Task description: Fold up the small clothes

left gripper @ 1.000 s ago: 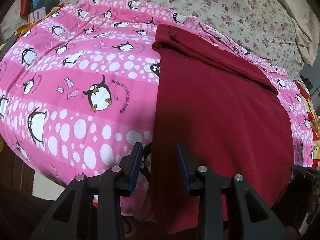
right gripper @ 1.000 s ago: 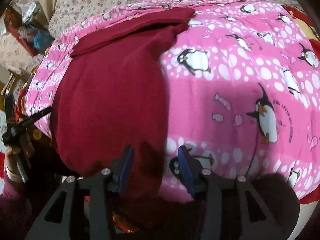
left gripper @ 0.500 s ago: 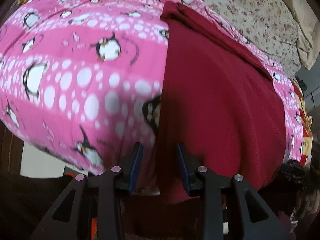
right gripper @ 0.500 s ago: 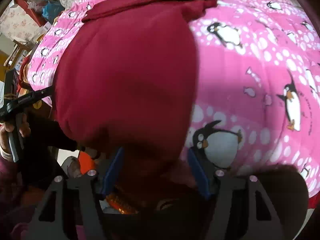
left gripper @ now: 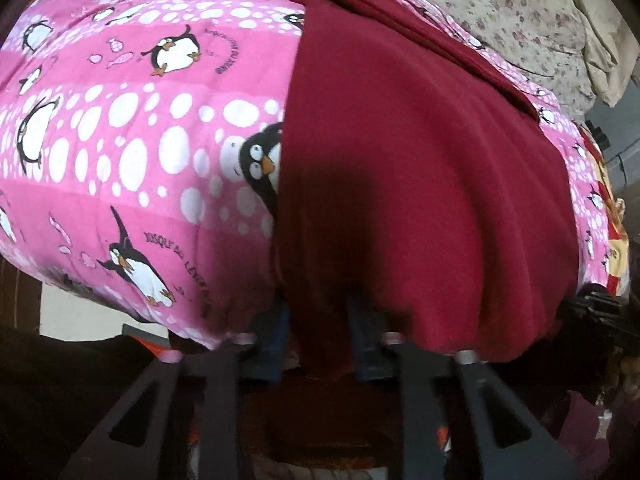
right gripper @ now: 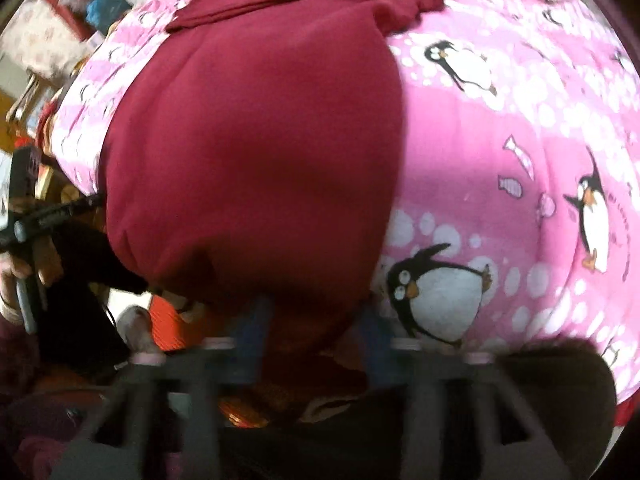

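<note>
While the dark red garment lies spread over a pink penguin-print blanket, its near hem hangs off the blanket's edge and drops down between the fingers of both grippers. On the left gripper, the jaws have just been closing and now pinch the hem's left corner, with cloth bunched between the blue fingertips and the rest of the garment stretching away ahead of them. On the right gripper, blurred here, the jaws have likewise just been closing, and the hem's right corner sits clamped between its fingertips. Beyond the garment's far end, ahead of the left fingers, a floral bedsheet shows. Off to the left of the right fingers, a hand grips the other tool's handle.
</note>
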`<state>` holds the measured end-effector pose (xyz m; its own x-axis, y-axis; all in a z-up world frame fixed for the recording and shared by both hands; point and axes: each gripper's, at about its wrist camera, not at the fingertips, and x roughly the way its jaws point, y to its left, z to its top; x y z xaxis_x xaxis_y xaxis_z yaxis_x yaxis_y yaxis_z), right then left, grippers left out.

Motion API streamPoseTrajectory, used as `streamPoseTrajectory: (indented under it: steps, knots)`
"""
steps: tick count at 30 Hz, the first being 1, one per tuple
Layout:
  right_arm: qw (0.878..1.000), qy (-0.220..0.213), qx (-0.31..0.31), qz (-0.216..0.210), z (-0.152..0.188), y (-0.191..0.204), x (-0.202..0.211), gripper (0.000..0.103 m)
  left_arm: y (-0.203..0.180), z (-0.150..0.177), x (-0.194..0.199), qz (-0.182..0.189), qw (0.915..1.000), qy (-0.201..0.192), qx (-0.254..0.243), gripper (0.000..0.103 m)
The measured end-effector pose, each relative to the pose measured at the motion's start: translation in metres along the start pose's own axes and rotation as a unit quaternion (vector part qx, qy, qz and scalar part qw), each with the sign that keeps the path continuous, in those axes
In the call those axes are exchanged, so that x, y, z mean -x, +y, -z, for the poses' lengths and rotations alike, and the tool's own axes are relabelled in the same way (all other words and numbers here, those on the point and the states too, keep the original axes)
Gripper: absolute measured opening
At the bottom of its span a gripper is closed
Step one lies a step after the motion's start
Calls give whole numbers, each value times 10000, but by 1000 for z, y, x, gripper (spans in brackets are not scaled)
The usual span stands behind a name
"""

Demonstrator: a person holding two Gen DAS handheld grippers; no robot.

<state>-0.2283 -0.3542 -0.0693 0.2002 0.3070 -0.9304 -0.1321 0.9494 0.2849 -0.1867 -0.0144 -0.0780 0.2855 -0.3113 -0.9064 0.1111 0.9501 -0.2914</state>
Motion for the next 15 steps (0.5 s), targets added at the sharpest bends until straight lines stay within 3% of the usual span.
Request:
streamPoseTrajectory:
  steps: [4,9,12,15]
  knots:
    - [9990,-129,-25,-420,-3,-2,12,9,1,-3,20,399,9991,-95,95,0]
    - [9824,-1090,-361,-1474,-23,-17,64,8,0,-28,71,946,9929,-696,159,0]
    - [9706,-1567,-480,-1765,-37,-24,86,7,-1,-50,94,971,9882,-1177,148,0]
    - [9625,-1945,-600,-1796,-54,-31,98,7,0,-74,104,1031,9842,-1419,230,0]
